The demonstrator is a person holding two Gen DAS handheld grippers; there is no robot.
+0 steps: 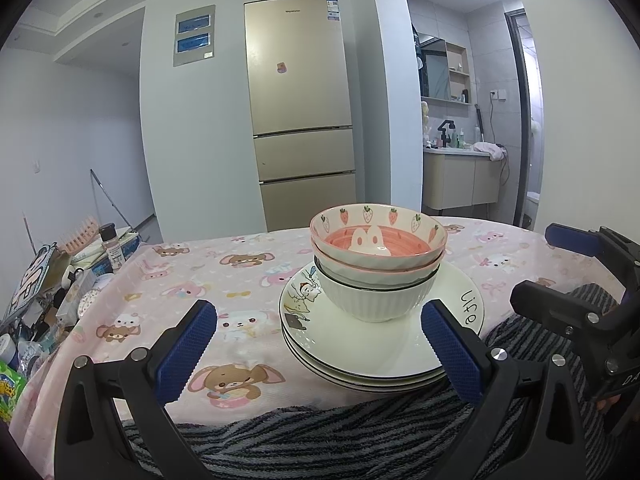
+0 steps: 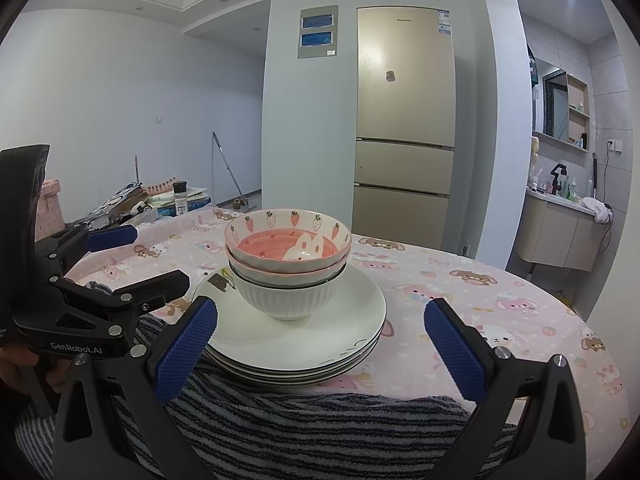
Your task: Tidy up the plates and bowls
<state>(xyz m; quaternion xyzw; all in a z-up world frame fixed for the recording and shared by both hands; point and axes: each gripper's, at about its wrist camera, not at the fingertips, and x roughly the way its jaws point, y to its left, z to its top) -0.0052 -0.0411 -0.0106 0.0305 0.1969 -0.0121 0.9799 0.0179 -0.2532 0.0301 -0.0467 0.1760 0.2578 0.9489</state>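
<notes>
A round table (image 1: 248, 276) covered in a pink cartoon-animal cloth held one tall stack of crockery near its front edge. At the bottom lay several white plates (image 1: 380, 356), the top one printed with a drawing and the word "life". On them stood a ribbed white bowl (image 1: 376, 300), and nested in it two pink strawberry-patterned bowls (image 1: 378, 240) with a rabbit painted inside. A grey striped towel (image 1: 320, 440) lay at the table's near edge, and the plates' front rim appeared to rest partly on it.

The left gripper (image 1: 318, 348) hovered just in front of the stack, its blue-padded fingers spread wide and holding nothing. The right gripper (image 2: 320, 346) did the same from the other side – jaws wide apart, empty, close to the plates but not touching.

The risk seemed to lie in the stack's height – a nudge to the ribbed bowl's narrow foot could slide it across the glazed plate and topple the pink bowls. The towel under the plates might also tilt them if pressed
</notes>
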